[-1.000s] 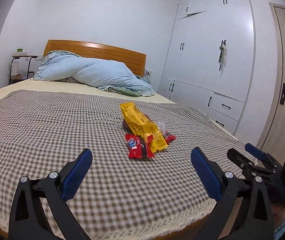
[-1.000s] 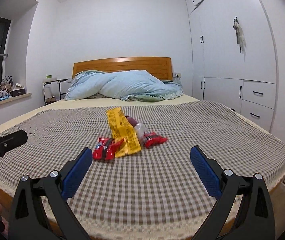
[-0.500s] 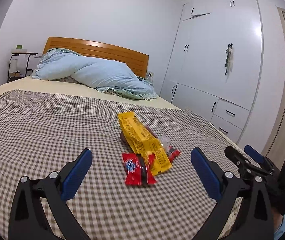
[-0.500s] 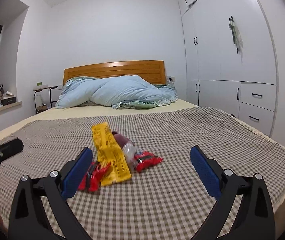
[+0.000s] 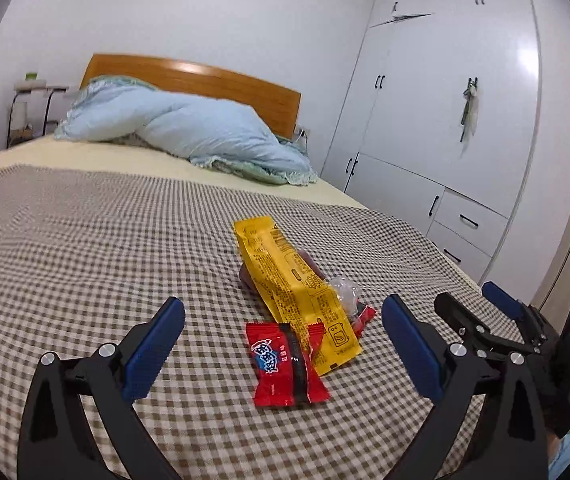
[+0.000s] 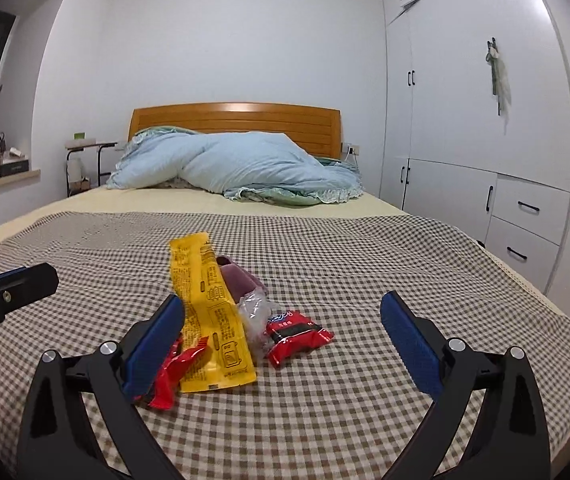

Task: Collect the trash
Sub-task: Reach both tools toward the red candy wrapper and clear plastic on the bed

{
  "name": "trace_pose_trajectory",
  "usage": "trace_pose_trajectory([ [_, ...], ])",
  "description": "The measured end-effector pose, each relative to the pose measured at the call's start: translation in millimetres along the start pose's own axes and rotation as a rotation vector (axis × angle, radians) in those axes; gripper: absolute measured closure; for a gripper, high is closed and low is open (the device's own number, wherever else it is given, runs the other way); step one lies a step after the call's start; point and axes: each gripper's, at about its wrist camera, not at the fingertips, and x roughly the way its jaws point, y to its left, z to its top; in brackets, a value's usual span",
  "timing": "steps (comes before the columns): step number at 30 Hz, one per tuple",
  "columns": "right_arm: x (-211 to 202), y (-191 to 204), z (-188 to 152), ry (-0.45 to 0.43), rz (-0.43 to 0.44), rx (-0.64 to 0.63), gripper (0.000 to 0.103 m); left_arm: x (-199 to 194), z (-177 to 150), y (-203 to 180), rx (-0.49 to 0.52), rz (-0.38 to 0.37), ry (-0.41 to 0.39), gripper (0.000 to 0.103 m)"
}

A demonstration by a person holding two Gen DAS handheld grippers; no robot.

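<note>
Both hand-held grippers are positioned low over a bed covered with a brown-and-white checked cloth [image 5: 85,248], facing the wooden headboard [image 6: 237,120].

Left gripper [image 5: 283,344]: the blue-padded fingers [image 5: 153,350] are spread wide, with nothing between the pads. A flat red candy wrapper with a blue-and-white logo [image 5: 285,364] lies on the cloth in the gap between the two fingers, apart from both pads.

Right gripper [image 6: 281,344]: the fingers are likewise spread wide and hold nothing. In the right wrist view its left pad [image 6: 153,350] stands in front of part of a red wrapper, so contact cannot be determined. In the left wrist view this gripper appears at the right edge, beside the trash.

Trash location — all pieces lie in one cluster near the middle of the checked cloth:
- A long yellow plastic snack packet with printed text [image 5: 293,292] lies lengthwise, its near end overlapping the red wrapper with the logo.
- A dark purplish-brown piece [image 6: 239,282] lies partly under the yellow packet at its far side.
- A crumpled clear plastic wrapper [image 6: 255,312] lies against the yellow packet's right side.
- A second red wrapper with a dark band [image 6: 297,334] lies just right of the clear plastic.

A heaped light-blue quilt [image 6: 241,168] rests at the head of the bed — well apart from the trash. White wardrobe doors and drawers [image 6: 485,140] line the wall on the right.
</note>
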Motion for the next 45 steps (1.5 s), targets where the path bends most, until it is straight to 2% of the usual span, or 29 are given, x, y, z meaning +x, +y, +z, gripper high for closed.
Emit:
trace_pose_trajectory([
  [5, 20, -6, -2, 0.049, -0.034, -0.004, 0.009, 19, 1, 3, -0.040, -0.039, 0.042, 0.007],
  [11, 32, -21, -13, 0.124, -0.049, 0.040, 0.009, 44, -2, -3, -0.035, -0.015, 0.107, 0.007],
  [19, 37, -31, -25, 0.171, -0.086, 0.034, 0.009, 64, 3, -7, -0.058, -0.007, 0.135, 0.007],
  [22, 41, -33, -29, 0.189, -0.105, 0.036, 0.009, 77, -1, -3, -0.084, -0.010, 0.191, 0.007],
  [28, 48, -39, -37, 0.239, -0.122, 0.049, 0.009, 99, -11, -7, -0.033, 0.032, 0.273, 0.007],
  [33, 49, -43, -41, 0.253, -0.137, 0.047, 0.009, 123, -22, -7, -0.068, -0.001, 0.358, 0.007],
  [36, 48, -48, -42, 0.255, -0.145, 0.059, 0.009, 135, -31, -7, -0.049, 0.049, 0.403, 0.007],
  [39, 48, -52, -42, 0.259, -0.147, 0.072, 0.009, 148, -41, -7, -0.033, 0.089, 0.459, 0.009],
  [40, 48, -53, -43, 0.261, -0.147, 0.075, 0.009, 150, -43, -7, -0.036, 0.090, 0.472, 0.014],
  [43, 48, -51, -43, 0.260, -0.144, 0.074, 0.009, 153, -47, -8, -0.015, 0.109, 0.479, 0.016],
  [45, 47, -48, -43, 0.259, -0.141, 0.066, 0.009, 156, -51, -12, 0.020, 0.127, 0.492, 0.027],
])
